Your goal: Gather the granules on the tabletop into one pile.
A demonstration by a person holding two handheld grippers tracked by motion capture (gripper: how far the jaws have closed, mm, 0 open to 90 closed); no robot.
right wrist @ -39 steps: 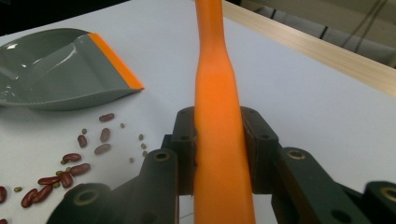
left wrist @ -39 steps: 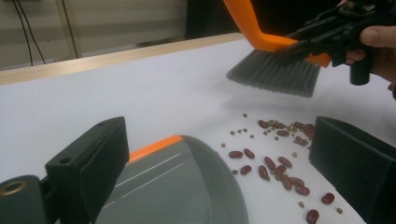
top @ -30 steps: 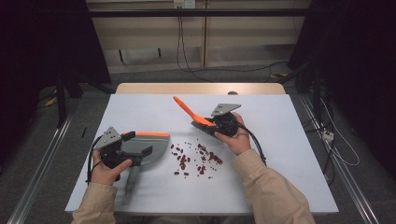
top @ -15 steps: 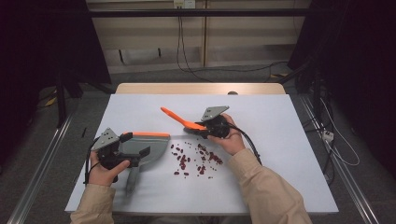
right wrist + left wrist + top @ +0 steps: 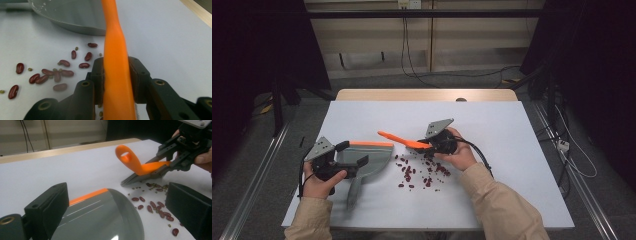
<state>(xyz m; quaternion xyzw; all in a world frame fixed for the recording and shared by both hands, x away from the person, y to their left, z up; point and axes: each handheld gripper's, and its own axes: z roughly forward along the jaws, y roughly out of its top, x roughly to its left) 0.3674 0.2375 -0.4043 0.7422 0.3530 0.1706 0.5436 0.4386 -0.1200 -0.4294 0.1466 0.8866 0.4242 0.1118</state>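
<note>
Lowered and swung leftward since earlier: right hand-held gripper (image 5: pixel 428 145), clenched on smooth orange plastic brush (image 5: pixel 399 139) with loop-ended handle, bristles by glossy dark-red kidney beans (image 5: pixel 422 172) on white surface (image 5: pixel 512 150); left hand-held gripper (image 5: pixel 352 155) grasping grey orange-lipped plastic dustpan (image 5: pixel 367 155)

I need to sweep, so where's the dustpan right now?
High view: the dustpan lies left on the table, held by the left tool, beside the beans.

Orange brush (image 5: pixel 398 139), grey dustpan (image 5: pixel 364 161), dark-red beans (image 5: pixel 422 172)
</note>
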